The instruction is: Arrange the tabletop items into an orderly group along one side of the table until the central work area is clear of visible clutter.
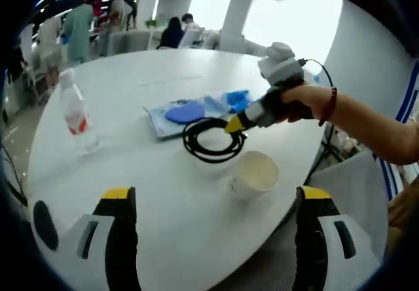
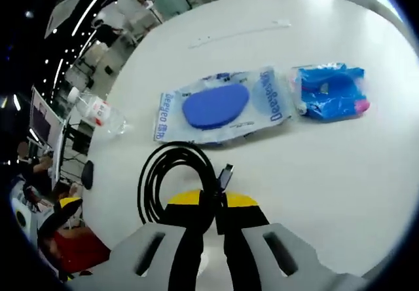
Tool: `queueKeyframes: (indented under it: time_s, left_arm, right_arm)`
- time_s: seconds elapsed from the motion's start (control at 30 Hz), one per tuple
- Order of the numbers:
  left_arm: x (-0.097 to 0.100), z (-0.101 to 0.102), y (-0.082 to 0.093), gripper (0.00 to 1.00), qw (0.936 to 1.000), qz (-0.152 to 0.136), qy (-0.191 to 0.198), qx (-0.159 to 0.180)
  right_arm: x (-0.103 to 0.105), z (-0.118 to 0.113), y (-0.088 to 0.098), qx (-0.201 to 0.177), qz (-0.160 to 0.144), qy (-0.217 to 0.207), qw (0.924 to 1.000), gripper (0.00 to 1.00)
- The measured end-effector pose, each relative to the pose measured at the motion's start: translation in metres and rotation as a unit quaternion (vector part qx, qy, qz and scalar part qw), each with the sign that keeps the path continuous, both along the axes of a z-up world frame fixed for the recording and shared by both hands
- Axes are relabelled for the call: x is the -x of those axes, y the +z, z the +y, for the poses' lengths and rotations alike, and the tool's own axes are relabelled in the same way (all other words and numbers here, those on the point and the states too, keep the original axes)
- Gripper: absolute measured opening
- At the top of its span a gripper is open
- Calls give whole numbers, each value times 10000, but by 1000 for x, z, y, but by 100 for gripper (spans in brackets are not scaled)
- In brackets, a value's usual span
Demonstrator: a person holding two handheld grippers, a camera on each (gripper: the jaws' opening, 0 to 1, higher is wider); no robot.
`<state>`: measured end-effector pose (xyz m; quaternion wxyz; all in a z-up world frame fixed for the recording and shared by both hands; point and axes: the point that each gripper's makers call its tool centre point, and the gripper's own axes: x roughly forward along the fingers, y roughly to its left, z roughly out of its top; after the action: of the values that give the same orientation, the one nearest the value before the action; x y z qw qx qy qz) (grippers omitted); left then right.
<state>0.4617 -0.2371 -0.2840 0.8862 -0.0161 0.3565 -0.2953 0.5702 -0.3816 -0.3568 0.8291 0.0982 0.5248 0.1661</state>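
Observation:
A black cable coil (image 1: 213, 140) lies near the middle of the round white table (image 1: 163, 193). My right gripper (image 1: 237, 124), held by a hand reaching in from the right, is shut on the coil's edge. In the right gripper view its yellow-tipped jaws pinch the cable (image 2: 170, 173) just below the plug (image 2: 226, 173), the right gripper (image 2: 213, 202) low in the frame. My left gripper (image 1: 216, 196) stands wide open over the near table edge, holding nothing. A white paper cup (image 1: 255, 173) sits upright between the coil and the left gripper.
A clear packet with a blue pad (image 2: 219, 104) and a small blue packet (image 2: 330, 91) lie beyond the coil. A water bottle (image 1: 75, 111) stands at the left. A black disc (image 1: 44, 224) rests by the near edge. People and chairs (image 1: 131, 38) are behind the table.

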Motion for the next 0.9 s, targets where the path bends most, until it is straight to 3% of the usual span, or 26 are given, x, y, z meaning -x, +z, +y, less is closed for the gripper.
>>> queueKeyframes:
  time_s: [0.2,0.9]
  left_arm:
    - [1,-7,2,98,10000,-23,-94,22]
    - [0,-22,-2,97,9993,91,-357,4]
  right_arm:
    - [3,-30,-7,160,65,-200,9997,9]
    - [-4,-85,-16,186,135,-707,9972,10]
